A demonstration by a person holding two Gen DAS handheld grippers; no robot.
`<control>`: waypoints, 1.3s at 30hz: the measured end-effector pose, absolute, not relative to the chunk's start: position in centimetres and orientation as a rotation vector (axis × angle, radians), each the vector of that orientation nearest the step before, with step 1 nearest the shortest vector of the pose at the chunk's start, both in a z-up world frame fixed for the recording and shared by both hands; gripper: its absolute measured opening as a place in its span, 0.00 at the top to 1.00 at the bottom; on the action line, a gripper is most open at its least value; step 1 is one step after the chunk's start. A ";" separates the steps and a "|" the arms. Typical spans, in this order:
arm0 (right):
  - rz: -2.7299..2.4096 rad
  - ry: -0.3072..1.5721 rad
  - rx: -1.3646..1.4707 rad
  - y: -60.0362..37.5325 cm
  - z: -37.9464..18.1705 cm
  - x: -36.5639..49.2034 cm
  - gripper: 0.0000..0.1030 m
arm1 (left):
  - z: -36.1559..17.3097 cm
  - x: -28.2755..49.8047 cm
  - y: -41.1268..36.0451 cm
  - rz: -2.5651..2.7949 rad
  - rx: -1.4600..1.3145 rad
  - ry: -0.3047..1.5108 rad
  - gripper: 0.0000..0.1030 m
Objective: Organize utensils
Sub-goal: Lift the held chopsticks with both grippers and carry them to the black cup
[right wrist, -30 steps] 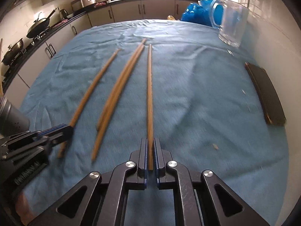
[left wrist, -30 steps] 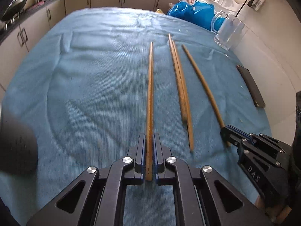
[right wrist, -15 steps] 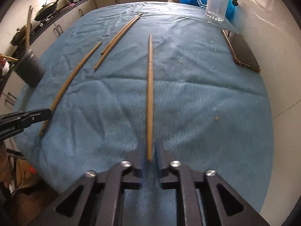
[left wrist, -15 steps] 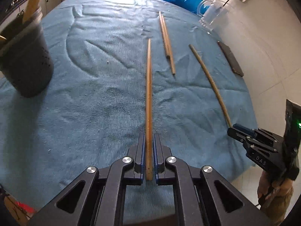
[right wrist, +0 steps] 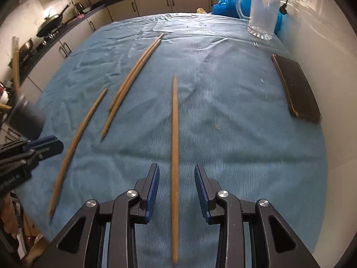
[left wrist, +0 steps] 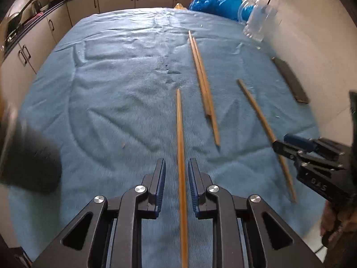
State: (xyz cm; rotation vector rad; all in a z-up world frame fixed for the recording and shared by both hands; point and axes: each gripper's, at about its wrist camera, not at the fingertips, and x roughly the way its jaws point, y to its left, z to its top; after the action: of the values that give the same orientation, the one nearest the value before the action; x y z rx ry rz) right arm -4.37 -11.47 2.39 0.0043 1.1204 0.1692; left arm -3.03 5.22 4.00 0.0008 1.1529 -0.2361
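Several wooden chopsticks lie on a blue cloth (left wrist: 111, 102). One chopstick (left wrist: 180, 147) runs between the open fingers of my left gripper (left wrist: 176, 167), with a gap on each side. Another chopstick (right wrist: 175, 147) lies between the wide-open fingers of my right gripper (right wrist: 176, 174), untouched. A close pair of chopsticks (left wrist: 204, 84) lies further out and also shows in the right wrist view (right wrist: 133, 78). My right gripper shows in the left wrist view (left wrist: 287, 143), over its chopstick (left wrist: 263, 125). A dark utensil holder (left wrist: 29, 160) stands at the left.
A clear glass pitcher (right wrist: 262, 11) stands at the far right near blue plastic bags (left wrist: 218, 2). A dark flat phone (right wrist: 296, 89) lies by the right wall. Kitchen cabinets and a stove with a pan (right wrist: 50, 25) lie beyond the table.
Both grippers have opened and let go of their chopsticks, which now lie loose between the fingers. Both cameras have shifted over the table; the dark holder appears lower at the left.
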 end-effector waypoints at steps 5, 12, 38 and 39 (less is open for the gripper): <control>0.144 1.165 -0.060 -10.4 1.2 -1.4 0.66 | 3.0 -1.1 4.6 -0.206 0.049 1.143 0.81; 0.137 1.202 -0.080 -9.4 1.4 1.8 0.67 | 3.0 0.9 4.8 -0.230 0.027 1.160 0.81; 0.200 0.822 0.055 -8.2 7.3 -4.7 0.93 | 10.2 -5.8 7.3 -0.305 -0.143 0.877 0.94; 0.197 0.798 0.062 -8.3 7.9 -5.0 0.93 | 10.8 -6.4 7.4 -0.299 -0.141 0.851 0.94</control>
State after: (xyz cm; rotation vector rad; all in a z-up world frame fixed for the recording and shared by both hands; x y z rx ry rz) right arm -5.03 -8.30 7.91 0.0624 0.7977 0.1970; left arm -6.39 7.43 10.76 -0.1410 0.8512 -0.2995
